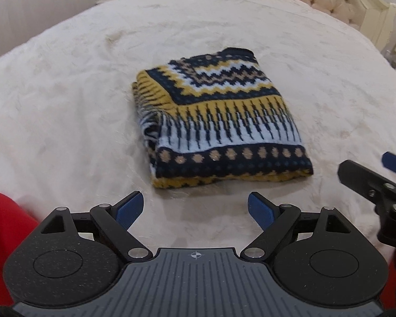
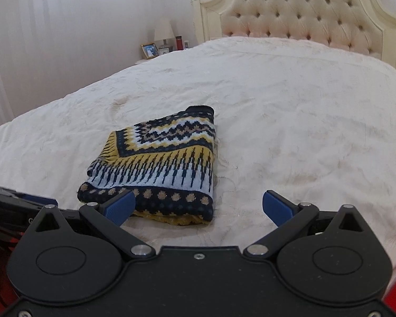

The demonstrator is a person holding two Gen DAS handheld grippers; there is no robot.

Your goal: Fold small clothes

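Observation:
A knitted garment [image 1: 219, 121] in navy, yellow and pale blue lies folded into a compact rectangle on the cream bedspread [image 1: 66, 105]. It also shows in the right wrist view [image 2: 158, 166]. My left gripper [image 1: 195, 208] is open and empty, just short of the garment's near edge. My right gripper [image 2: 198, 206] is open and empty, at the garment's near right corner; its left finger overlaps the near edge in view. The right gripper also shows at the right edge of the left wrist view [image 1: 377, 177].
A tufted cream headboard [image 2: 303, 13] stands at the far end of the bed. A nightstand with a lamp [image 2: 163, 30], a picture frame [image 2: 148, 50] and a red bottle is at the far left. Red clothing [image 1: 2, 227] shows at the lower left.

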